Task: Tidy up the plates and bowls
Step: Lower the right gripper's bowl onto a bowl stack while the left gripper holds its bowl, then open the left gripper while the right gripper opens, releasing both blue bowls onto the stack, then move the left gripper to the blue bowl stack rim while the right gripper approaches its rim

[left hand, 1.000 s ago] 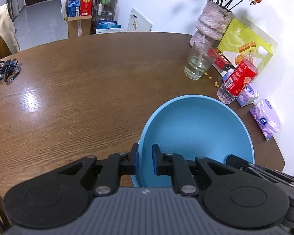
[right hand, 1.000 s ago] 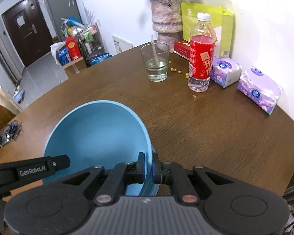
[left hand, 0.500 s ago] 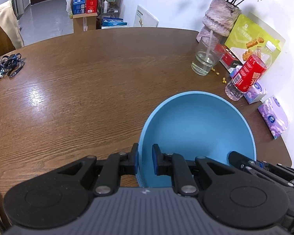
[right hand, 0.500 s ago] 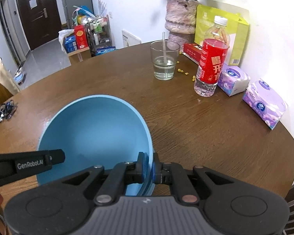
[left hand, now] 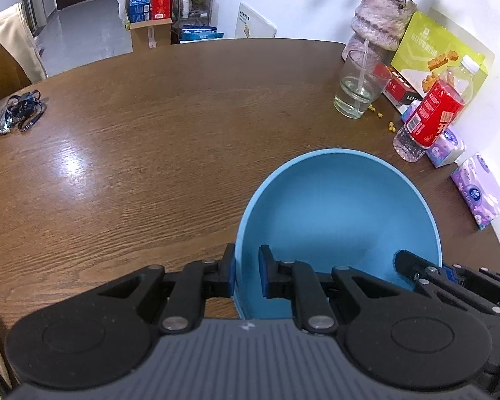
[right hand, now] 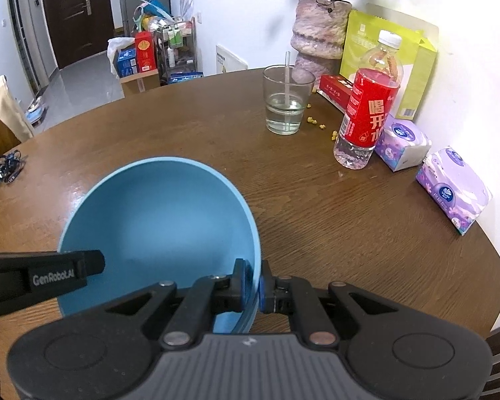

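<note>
A blue bowl [left hand: 336,213] is held between both grippers above the brown wooden table [left hand: 150,153]. My left gripper [left hand: 246,271] is shut on the bowl's left rim, one finger outside and one inside. My right gripper [right hand: 252,285] is shut on the bowl's right rim, and the bowl [right hand: 156,230] fills the lower left of the right wrist view. The right gripper's fingers [left hand: 416,266] show at the bowl's right edge in the left wrist view. The left gripper's finger [right hand: 46,271] shows at the bowl's left edge in the right wrist view.
At the table's right side stand a glass of water with a straw [right hand: 286,103], a red-labelled bottle [right hand: 366,113], two purple tissue packs [right hand: 453,190], a red box, a green bag and a flower vase [right hand: 320,33]. A lanyard [left hand: 23,110] lies at the far left.
Both grippers have lifted and tipped the view slightly, so the bowl sits lower in both views. Both grips on the bowl are unchanged.
</note>
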Available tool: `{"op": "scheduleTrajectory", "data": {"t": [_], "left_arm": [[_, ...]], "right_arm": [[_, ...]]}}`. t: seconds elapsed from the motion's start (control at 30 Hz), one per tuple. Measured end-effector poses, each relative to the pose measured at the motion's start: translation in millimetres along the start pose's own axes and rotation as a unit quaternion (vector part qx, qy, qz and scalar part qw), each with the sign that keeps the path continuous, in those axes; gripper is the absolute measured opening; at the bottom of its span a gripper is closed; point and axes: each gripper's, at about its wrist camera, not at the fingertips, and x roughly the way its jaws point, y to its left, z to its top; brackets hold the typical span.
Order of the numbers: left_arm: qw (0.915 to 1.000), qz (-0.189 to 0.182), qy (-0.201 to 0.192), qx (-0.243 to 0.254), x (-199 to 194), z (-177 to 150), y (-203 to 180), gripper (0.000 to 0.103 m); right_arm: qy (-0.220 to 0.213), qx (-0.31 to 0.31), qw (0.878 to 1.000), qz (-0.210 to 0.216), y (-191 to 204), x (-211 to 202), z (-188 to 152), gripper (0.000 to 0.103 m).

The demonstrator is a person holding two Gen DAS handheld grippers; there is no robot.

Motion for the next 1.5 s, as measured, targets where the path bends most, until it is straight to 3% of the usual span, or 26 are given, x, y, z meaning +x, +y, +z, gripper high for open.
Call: {"op": "scheduleTrajectory", "data": {"t": [0.2,0.33,0.5,0.57,0.63,0.77,0.87,0.93,1.07,1.13,1.5], "left_arm": [[0.9998,0.017,0.005,0.002,1.4,-2.0,-4.5,0.014],[0.9999,0.011,0.001,-0.001,-0.3,-3.2,-3.3,0.016],[0.9999,0.009,-0.008,-0.008,-5.9,-3.4,0.4,0.016],[0.9998,0.010,-0.011,-0.013,-7.3,-4.3,2.8,0.020],[0.9997,0.011,-0.013,-0.018,-9.4,-5.1,4.9,0.029],[0.9994,0.008,-0.018,-0.029,-16.0,-9.0,10.2,0.042],[0.9992,0.004,-0.021,-0.035,-21.5,-12.4,14.5,0.050],[0.9989,0.002,-0.020,-0.042,-25.4,-15.0,17.5,0.070],[0.9981,0.011,-0.025,-0.056,-33.9,-19.2,23.9,0.087],[0.9971,0.017,-0.021,-0.071,-35.3,-20.7,30.0,0.102],[0.9935,0.021,0.008,-0.111,-40.7,-32.1,46.0,0.103]], "right_arm": [[0.000,-0.010,1.000,-0.002,1.2,2.3,1.6,0.008],[0.001,-0.011,1.000,0.003,0.9,3.6,2.4,0.015],[0.003,-0.011,1.000,0.010,-2.2,5.9,1.6,0.016],[0.003,-0.009,1.000,0.016,-4.8,6.3,0.9,0.022],[0.001,-0.004,1.000,0.021,-8.6,5.7,0.5,0.038],[-0.005,0.002,0.999,0.035,-15.1,0.7,-0.1,0.051],[-0.005,0.010,0.999,0.053,-20.6,-4.0,-0.1,0.068],[-0.003,0.013,0.998,0.064,-23.4,-7.1,0.0,0.084],[0.000,0.016,0.997,0.078,-28.4,-11.5,0.3,0.091],[0.005,0.022,0.996,0.083,-31.9,-11.6,0.6,0.101],[0.043,0.032,0.994,0.100,-43.9,-5.8,-5.0,0.103]]}}
